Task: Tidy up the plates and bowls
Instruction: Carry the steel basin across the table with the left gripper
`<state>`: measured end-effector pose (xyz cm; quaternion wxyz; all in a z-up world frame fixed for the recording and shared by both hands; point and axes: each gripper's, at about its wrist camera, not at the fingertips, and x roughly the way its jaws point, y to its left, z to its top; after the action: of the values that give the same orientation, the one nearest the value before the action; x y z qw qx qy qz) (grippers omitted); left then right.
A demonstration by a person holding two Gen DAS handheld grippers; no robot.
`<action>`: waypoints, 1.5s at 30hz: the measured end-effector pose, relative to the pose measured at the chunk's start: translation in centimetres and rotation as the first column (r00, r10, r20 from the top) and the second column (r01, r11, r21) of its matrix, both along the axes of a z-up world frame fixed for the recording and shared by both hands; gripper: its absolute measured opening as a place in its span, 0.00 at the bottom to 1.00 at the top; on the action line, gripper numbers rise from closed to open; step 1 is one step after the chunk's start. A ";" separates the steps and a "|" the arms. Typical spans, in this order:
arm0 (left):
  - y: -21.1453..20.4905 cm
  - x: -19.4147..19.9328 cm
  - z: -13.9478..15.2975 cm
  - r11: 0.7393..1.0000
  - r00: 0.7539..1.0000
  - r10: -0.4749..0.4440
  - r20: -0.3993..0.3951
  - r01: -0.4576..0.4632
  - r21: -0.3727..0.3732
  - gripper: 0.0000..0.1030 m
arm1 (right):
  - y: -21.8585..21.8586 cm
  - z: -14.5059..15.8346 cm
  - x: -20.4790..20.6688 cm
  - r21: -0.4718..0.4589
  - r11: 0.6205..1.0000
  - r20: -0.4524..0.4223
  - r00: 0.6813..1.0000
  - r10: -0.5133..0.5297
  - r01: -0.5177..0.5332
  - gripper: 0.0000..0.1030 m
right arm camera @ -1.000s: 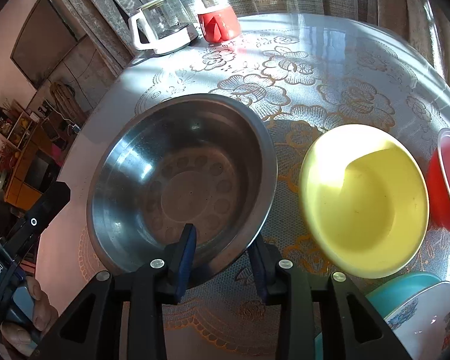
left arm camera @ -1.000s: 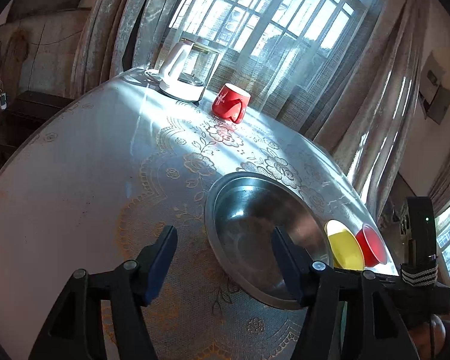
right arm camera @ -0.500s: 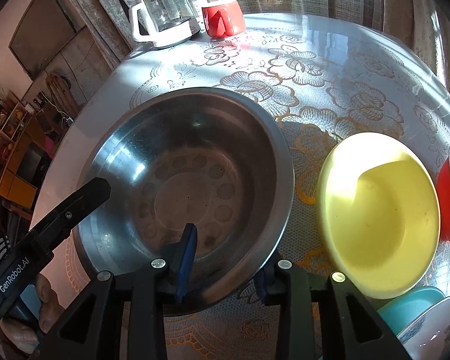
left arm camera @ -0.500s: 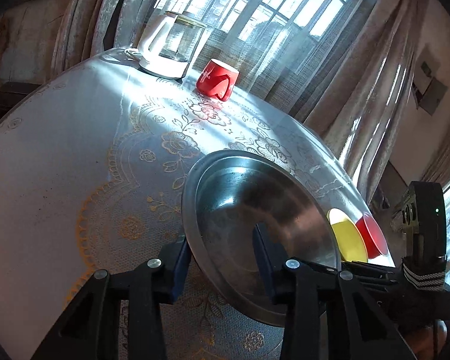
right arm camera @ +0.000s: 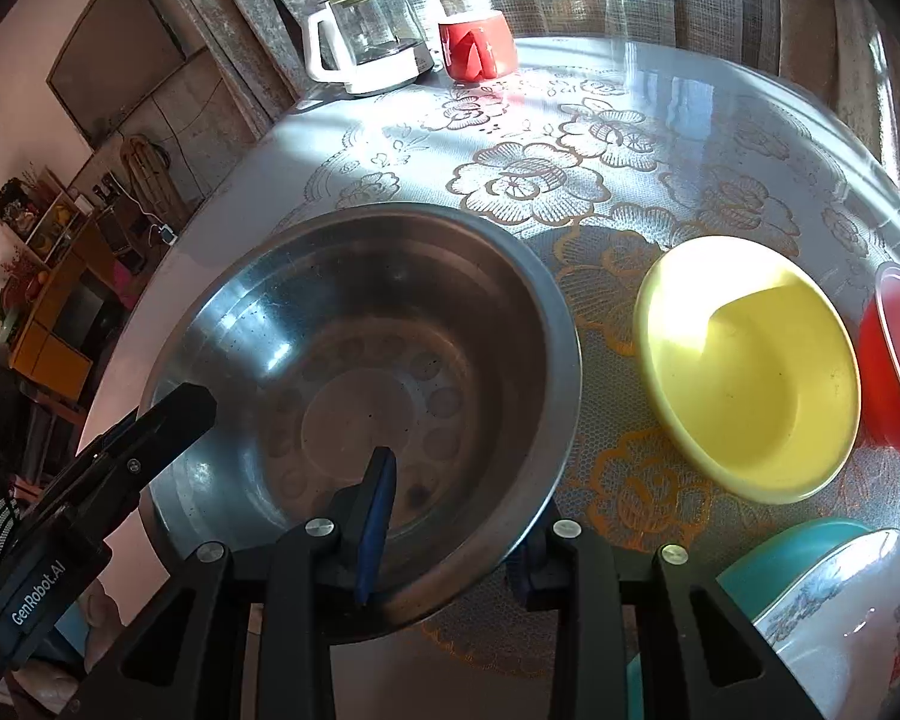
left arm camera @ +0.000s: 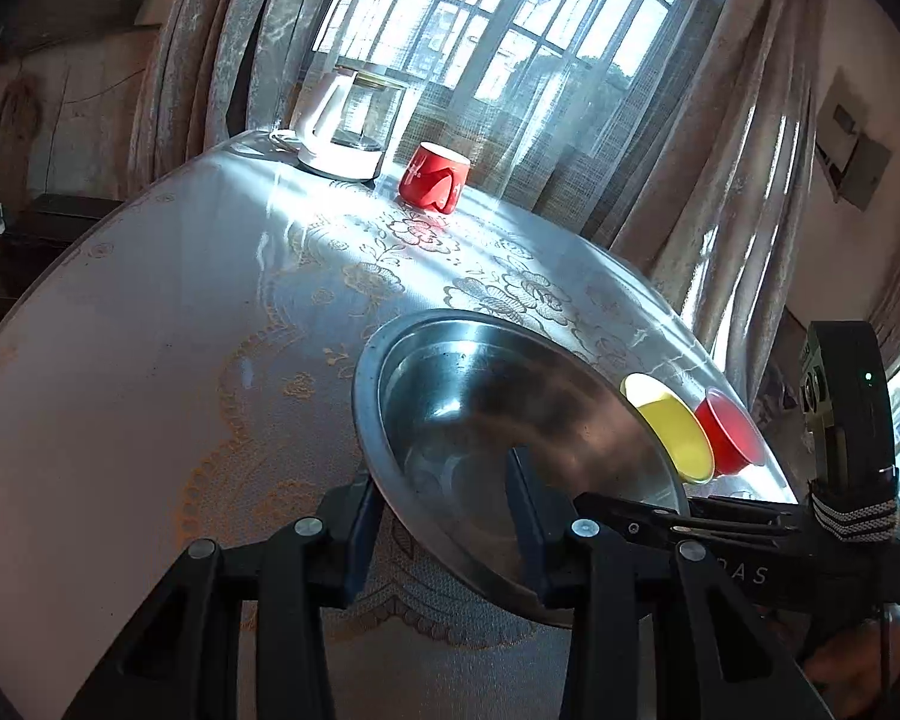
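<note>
A large steel bowl [left arm camera: 498, 420] [right arm camera: 360, 360] is held from two sides over the lace-covered round table [left arm camera: 150, 330]. My left gripper [left arm camera: 447, 522] is shut on its near rim, one finger outside the wall and one inside. My right gripper [right arm camera: 453, 540] is shut on the rim too, its left finger inside the bowl and its right finger under the lip. The bowl looks tilted in the left wrist view. To its right sit a yellow bowl [right arm camera: 750, 372] and a red bowl [right arm camera: 894, 360].
A teal bowl [right arm camera: 780, 552] with a white patterned bowl [right arm camera: 840, 612] in it sits at the near right. A glass kettle [left arm camera: 348, 126] and a red mug [left arm camera: 435, 180] stand at the far edge by the curtained window. Shelves stand beyond the table's left edge.
My left gripper went from wide open beside the steel bowl to shut on its rim. The bowl has shifted and now sits tilted. My right gripper kept its hold.
</note>
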<state>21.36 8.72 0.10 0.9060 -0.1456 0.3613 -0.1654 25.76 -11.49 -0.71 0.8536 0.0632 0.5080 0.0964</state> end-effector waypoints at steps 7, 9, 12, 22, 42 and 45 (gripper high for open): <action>1.2 -5.6 0.4 1.000 0.999 0.030 0.015 -0.030 0.005 0.39 | 1.2 0.2 -4.4 0.026 0.998 0.014 0.998 0.055 -0.055 0.32; 1.3 -6.8 0.2 0.999 0.999 0.037 0.011 -0.037 0.016 0.39 | 1.3 -0.1 -5.5 0.031 0.997 0.010 0.998 0.065 -0.065 0.32; 1.5 -8.7 -0.3 0.998 0.998 0.057 0.001 -0.057 0.011 0.39 | 1.6 -0.7 -6.8 0.038 0.997 0.003 0.997 0.072 -0.072 0.32; 2.0 -11.2 -1.9 0.994 0.993 0.113 -0.035 -0.113 0.016 0.40 | 2.9 -1.5 -9.7 0.015 0.996 0.043 0.995 0.093 -0.094 0.32; 3.5 -14.8 -1.4 0.967 0.969 0.247 -0.018 -0.245 0.073 0.45 | 1.3 0.0 -15.9 -0.036 0.998 0.228 0.972 0.066 -0.059 0.63; 3.3 -15.7 -0.5 0.966 0.969 0.248 0.008 -0.248 0.070 0.48 | 0.3 0.8 -17.2 -0.012 0.998 0.279 0.958 0.063 -0.062 0.63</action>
<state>5.68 12.01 -0.36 0.9241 -0.1576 0.3461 -0.0379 8.54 -11.14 0.05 0.9132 0.0318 0.3847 0.1305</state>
